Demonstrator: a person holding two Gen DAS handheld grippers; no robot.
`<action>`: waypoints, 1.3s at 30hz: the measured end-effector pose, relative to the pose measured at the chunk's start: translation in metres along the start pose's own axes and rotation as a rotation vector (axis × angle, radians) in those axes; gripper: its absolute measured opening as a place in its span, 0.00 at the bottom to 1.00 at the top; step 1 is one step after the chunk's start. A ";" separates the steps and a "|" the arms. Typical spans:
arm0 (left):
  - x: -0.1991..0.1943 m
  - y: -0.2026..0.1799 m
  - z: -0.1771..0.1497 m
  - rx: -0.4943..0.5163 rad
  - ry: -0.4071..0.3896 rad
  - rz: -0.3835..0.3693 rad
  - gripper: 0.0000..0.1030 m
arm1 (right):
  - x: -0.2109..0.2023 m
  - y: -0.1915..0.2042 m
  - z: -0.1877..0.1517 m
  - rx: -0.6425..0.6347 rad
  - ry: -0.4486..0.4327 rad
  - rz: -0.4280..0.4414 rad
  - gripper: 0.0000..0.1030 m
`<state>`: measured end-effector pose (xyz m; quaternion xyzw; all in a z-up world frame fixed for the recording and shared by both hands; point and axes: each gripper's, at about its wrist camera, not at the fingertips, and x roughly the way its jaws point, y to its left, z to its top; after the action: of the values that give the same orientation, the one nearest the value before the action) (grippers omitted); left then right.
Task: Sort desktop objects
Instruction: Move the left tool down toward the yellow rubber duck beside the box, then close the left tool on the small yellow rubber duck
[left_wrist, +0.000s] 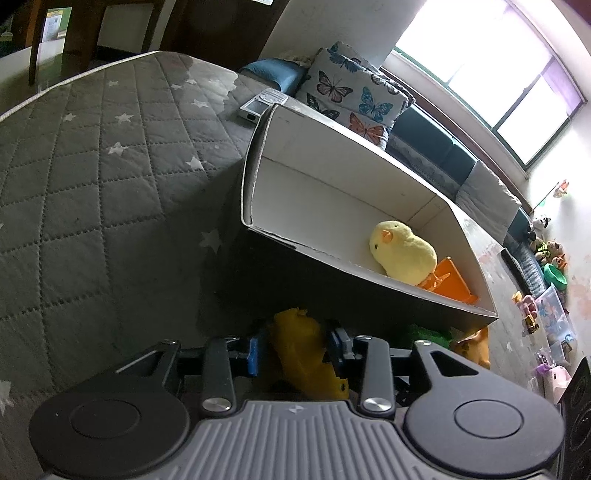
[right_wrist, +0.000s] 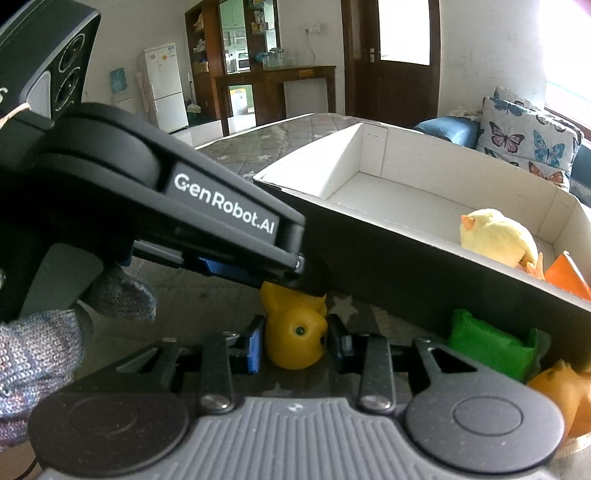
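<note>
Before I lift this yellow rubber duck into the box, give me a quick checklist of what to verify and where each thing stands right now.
1. Right gripper closed on the yellow rubber duck: ok, both pads sit against its head.
2. Left gripper released: cannot tell; its fingers flank the duck's body, contact unclear.
3. Room in the cardboard box: ok, the plush chick and orange toy fill only one end.
4. Path over the box's near wall: not ok, the left gripper reaches across above the duck.
5. Neighbours clear: ok, the green toy and orange rubber toy lie apart from the duck.
</note>
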<state>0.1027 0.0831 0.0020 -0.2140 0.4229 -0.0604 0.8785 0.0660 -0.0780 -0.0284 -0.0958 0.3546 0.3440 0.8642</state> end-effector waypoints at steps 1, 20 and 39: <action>0.000 -0.002 0.000 0.005 0.002 0.003 0.37 | -0.001 0.000 0.000 0.001 0.000 0.000 0.33; -0.011 -0.038 -0.030 0.104 0.025 0.005 0.35 | -0.041 -0.001 -0.028 0.033 -0.012 -0.020 0.33; -0.032 -0.096 -0.016 0.246 -0.016 -0.006 0.34 | -0.096 -0.015 -0.023 0.063 -0.095 -0.058 0.33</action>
<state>0.0769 0.0005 0.0569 -0.1062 0.4046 -0.1125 0.9013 0.0145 -0.1488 0.0187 -0.0623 0.3210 0.3113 0.8923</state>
